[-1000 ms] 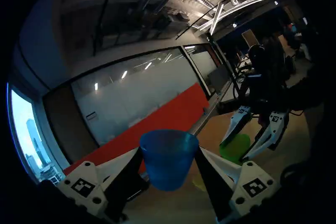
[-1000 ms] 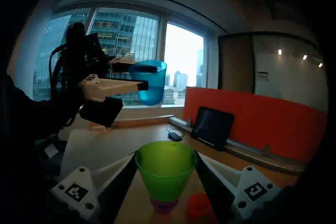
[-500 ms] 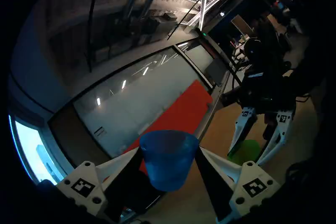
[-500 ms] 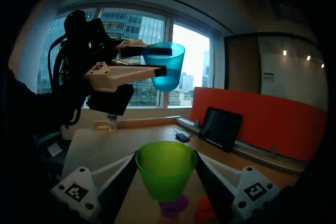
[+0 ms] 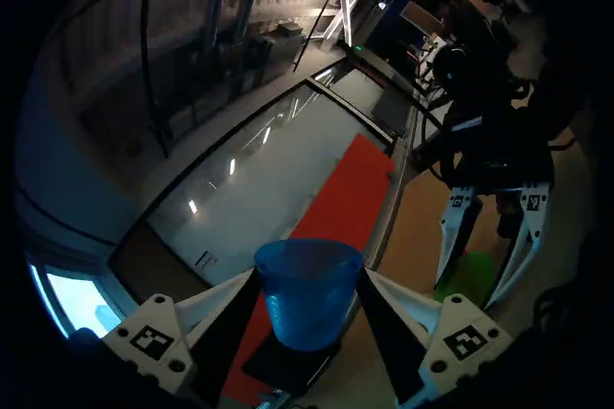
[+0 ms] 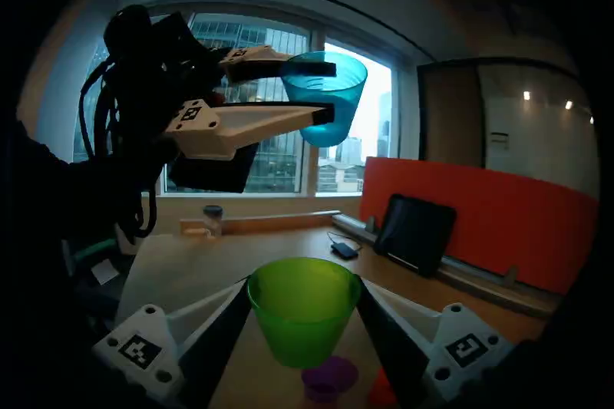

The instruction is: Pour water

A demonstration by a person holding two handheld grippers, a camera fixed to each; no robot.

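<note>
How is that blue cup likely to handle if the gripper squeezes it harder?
The blue cup looks like thin translucent plastic, so it probably flexes rather than cracks. Its smooth, tapered walls could let it slip in the left gripper.

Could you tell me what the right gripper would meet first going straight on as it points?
Past its green cup, likely the window beyond the desk; the blue cup in the left gripper seems above that line, though depth is unclear.

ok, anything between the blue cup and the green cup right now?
Nothing. Right gripper view: the blue cup in the left claw hangs above the green cup, bare air between.
</note>
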